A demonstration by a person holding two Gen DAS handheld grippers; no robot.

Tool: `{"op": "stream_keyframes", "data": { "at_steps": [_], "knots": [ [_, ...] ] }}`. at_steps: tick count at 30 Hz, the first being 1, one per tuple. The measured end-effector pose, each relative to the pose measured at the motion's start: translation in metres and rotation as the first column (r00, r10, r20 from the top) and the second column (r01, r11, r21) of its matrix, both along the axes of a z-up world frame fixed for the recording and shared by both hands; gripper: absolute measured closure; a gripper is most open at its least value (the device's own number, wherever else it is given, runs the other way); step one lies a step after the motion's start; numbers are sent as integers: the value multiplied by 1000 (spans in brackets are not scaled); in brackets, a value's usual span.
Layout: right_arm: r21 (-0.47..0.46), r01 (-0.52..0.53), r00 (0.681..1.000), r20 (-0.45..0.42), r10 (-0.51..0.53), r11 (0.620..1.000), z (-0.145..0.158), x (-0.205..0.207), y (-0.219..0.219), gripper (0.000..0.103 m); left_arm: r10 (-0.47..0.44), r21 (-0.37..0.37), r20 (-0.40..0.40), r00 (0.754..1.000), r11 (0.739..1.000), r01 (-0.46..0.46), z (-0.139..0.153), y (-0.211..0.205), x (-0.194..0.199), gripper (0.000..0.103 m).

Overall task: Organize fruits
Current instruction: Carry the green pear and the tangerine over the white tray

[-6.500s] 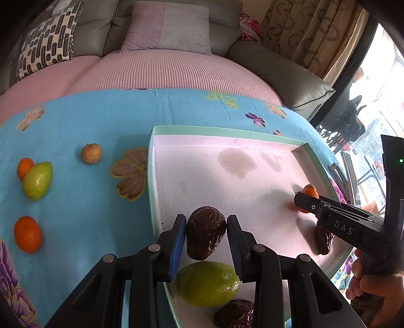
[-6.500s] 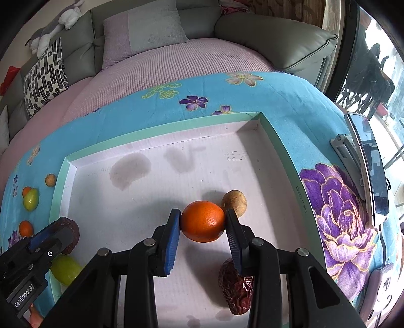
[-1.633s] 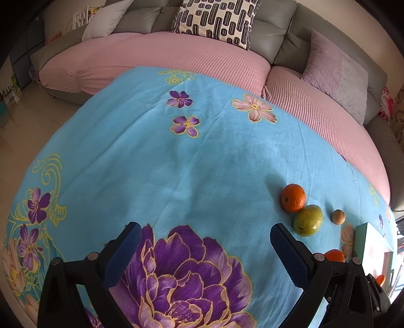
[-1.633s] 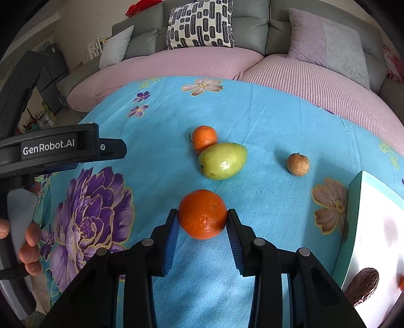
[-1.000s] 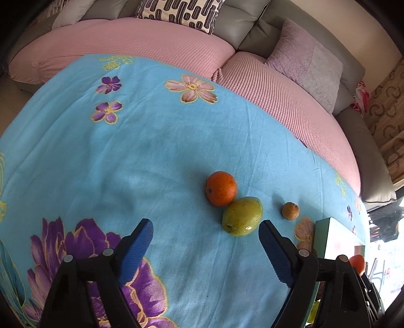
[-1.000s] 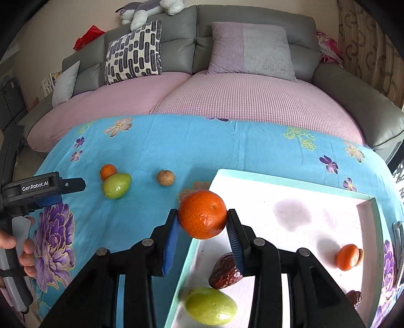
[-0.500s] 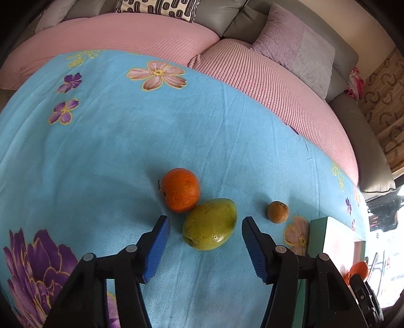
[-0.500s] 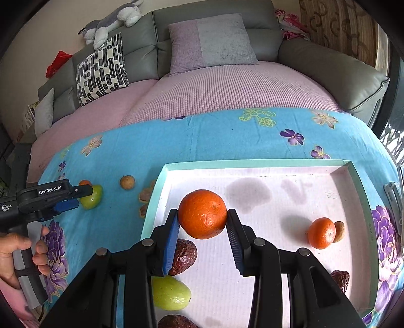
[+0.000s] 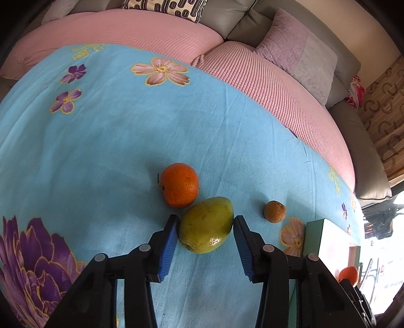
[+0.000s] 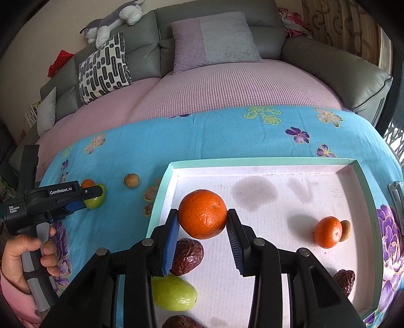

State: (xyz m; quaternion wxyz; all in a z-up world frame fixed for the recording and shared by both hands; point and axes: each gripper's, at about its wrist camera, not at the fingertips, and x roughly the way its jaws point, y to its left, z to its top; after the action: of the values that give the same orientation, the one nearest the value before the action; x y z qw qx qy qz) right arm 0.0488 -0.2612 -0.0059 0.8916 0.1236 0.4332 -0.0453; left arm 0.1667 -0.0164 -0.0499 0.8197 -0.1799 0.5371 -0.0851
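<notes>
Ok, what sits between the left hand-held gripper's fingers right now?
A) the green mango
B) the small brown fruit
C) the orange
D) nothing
A: the left hand-held gripper straddles the green mango on the blue cloth; the orange lies just beyond it.

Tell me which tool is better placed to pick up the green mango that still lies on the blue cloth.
The left tool. Its open pads already sit on either side of the green mango on the blue cloth. The right tool is busy: it holds an orange over the tray.

Home living room: grey sofa (image 10: 328,58) with cushions (image 10: 214,37), plush toy (image 10: 113,20), floral blue tablecloth (image 9: 113,126).
</notes>
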Motion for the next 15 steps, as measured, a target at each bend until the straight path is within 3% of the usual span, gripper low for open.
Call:
{"op": "stream_keyframes", "data": {
  "at_steps": [5,15],
  "knots": [
    [-2,5,1000,-22,-5,1000,-4,2,-1,63,0,-1,12,1000,1000,0,8,0,-6,56],
    [-13,36,999,-24,-37,999,-2,-2,-9,63,-30,-16,118,993,999,32,53,-4,-21,56]
  ]
}}
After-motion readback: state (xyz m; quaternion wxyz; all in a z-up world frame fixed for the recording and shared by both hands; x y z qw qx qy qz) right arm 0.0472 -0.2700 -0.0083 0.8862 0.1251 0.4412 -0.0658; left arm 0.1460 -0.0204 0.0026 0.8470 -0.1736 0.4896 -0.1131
